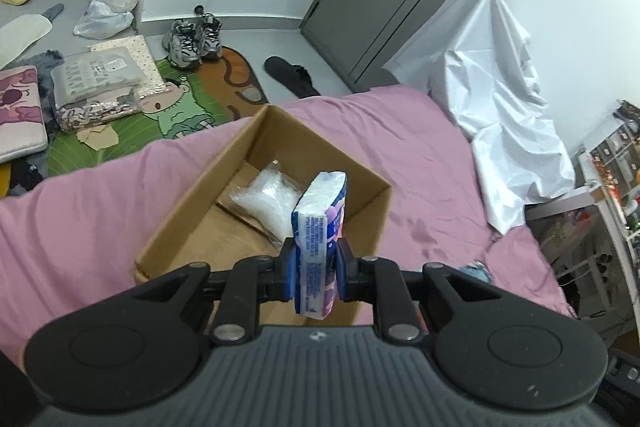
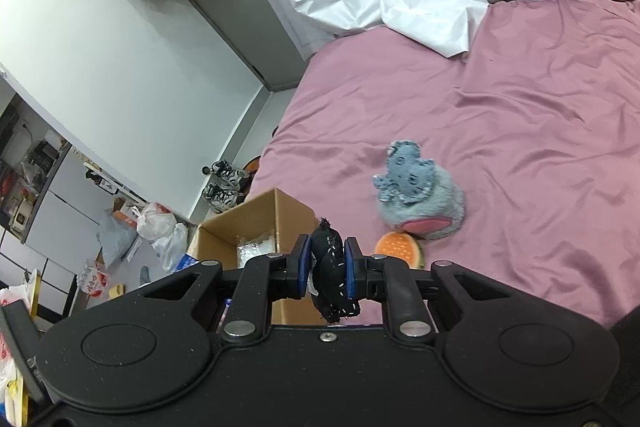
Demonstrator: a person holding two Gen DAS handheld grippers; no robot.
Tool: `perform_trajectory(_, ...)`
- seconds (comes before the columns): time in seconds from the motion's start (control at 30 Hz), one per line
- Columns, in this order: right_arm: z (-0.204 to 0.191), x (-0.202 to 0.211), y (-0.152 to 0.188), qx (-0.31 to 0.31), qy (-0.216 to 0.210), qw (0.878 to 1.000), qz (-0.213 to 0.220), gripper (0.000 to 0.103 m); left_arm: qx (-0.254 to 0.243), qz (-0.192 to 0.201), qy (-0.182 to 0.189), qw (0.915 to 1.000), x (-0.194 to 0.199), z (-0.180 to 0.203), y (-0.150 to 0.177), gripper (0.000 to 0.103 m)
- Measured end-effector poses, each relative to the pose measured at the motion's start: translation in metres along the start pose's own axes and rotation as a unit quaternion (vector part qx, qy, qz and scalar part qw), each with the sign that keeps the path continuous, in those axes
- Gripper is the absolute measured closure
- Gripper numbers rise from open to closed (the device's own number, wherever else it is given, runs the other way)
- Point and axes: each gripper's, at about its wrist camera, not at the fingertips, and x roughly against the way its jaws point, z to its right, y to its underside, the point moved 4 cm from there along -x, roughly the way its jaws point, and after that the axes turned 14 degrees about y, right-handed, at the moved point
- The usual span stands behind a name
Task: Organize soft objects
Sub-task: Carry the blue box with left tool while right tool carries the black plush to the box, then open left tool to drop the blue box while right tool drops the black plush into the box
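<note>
A: Tissue pack (image 1: 319,243) sits clamped in the left gripper (image 1: 316,269), standing upright, long axis pointing away over the cardboard box (image 1: 192,211) on the pink bed (image 1: 420,155).

B: So the box is straight ahead and below?

A: Yes, a clear plastic bag (image 1: 266,199) already lies inside. The right gripper (image 2: 327,269) is squeezed on a black knitted thing (image 2: 330,267); its box is off to the left.

B: Any readable print?

A: Small text on the pack, too blurred.

Print on the tissue pack (image 1: 318,227) is illegible.
</note>
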Motion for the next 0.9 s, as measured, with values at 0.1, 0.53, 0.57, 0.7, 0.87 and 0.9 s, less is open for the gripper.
perform_trajectory(0.1,-0.011,-0.006,-0.001,0.0,-0.004,1.0,0.002,0.085,-0.007,-0.003,-0.005,1.0,-0.005,-0.005,-0.006,0.085)
perform_trajectory(0.53,-0.063,-0.036,0.011,0.035,-0.018,0.999,-0.017,0.085,0.013,-0.018,-0.004,0.9997,-0.019,-0.036,-0.012,0.084)
perform_trajectory(0.57,-0.067,-0.039,0.013,0.038,-0.018,0.999,-0.019,0.085,0.016,-0.019,-0.006,0.9997,-0.02,-0.038,-0.012,0.084)
perform_trajectory(0.7,-0.075,-0.047,0.016,0.044,-0.019,0.999,-0.024,0.085,0.019,-0.013,-0.006,0.9997,-0.021,-0.042,-0.015,0.081)
perform_trajectory(0.87,-0.085,-0.056,0.016,0.047,-0.017,0.998,-0.027,0.085,0.025,-0.01,0.015,0.9995,-0.021,-0.043,-0.017,0.065)
perform_trajectory(0.9,-0.088,-0.058,0.014,0.051,-0.016,0.998,-0.026,0.085,0.024,-0.009,0.014,0.9996,-0.021,-0.043,-0.017,0.064)
